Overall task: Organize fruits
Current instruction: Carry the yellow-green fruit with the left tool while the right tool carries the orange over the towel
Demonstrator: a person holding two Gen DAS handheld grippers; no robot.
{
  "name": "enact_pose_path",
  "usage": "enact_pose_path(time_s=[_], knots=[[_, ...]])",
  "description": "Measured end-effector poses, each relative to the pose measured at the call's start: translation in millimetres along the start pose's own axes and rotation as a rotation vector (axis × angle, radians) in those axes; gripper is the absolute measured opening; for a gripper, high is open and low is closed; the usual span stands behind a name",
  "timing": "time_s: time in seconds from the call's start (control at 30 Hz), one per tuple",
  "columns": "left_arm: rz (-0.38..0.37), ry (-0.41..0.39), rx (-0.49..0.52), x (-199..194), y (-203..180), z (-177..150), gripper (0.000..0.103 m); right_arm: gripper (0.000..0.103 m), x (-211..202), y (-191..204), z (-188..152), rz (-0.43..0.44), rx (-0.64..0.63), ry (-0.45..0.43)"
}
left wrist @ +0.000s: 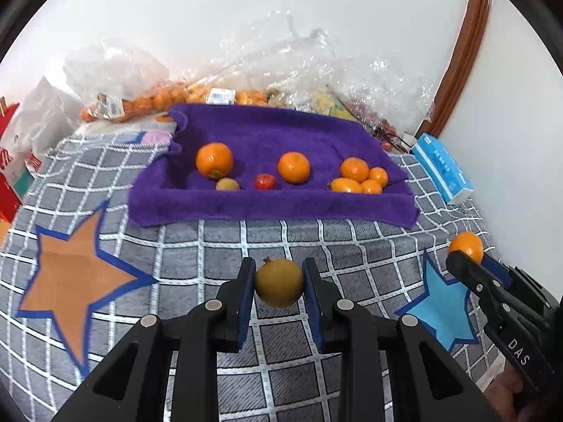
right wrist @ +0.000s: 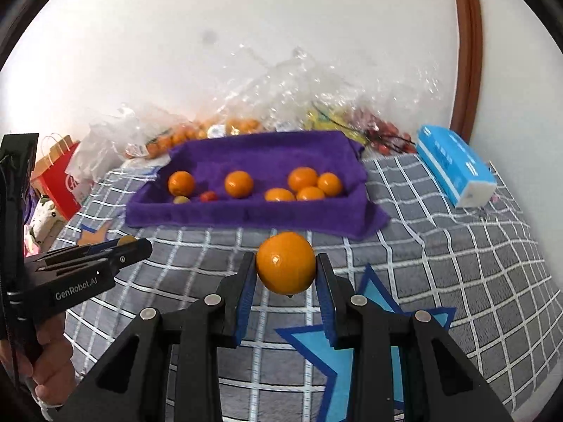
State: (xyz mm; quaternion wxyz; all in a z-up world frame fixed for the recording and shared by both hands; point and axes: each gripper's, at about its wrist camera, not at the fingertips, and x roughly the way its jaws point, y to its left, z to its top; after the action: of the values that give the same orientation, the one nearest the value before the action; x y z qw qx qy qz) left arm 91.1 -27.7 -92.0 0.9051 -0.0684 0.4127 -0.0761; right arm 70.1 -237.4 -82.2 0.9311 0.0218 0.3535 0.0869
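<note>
Two fruits are up off the bed now, one in each tool. The left gripper pinches a small yellow-brown fruit between its blue pads, squeezed at the sides so it cannot roll out. The right gripper does the same with an orange. Ahead of both tools sits a purple towel tray with more fruit: big oranges, a heap of small ones, one red fruit and one more yellow-brown fruit. I think like goes with like, so each held fruit probably gets dropped beside its match. Below the tools lies a gray checked blanket with star patches.
</note>
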Motion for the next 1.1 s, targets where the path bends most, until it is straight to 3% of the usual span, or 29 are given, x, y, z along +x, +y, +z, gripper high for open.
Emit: enact_pose_path(time_s=[0.57,1.1], knots=[[-0.005,-0.150,-0.004,-69.6,-4.9,45.5,0.026,0.033,-35.4,12.3,46.3,-0.022,-0.018,-0.058],[0.011,-0.181,0.019,-68.5,-5.1,78.9,0.026,0.033,-25.3,13.8,88.0,-0.028,-0.034,-0.098]])
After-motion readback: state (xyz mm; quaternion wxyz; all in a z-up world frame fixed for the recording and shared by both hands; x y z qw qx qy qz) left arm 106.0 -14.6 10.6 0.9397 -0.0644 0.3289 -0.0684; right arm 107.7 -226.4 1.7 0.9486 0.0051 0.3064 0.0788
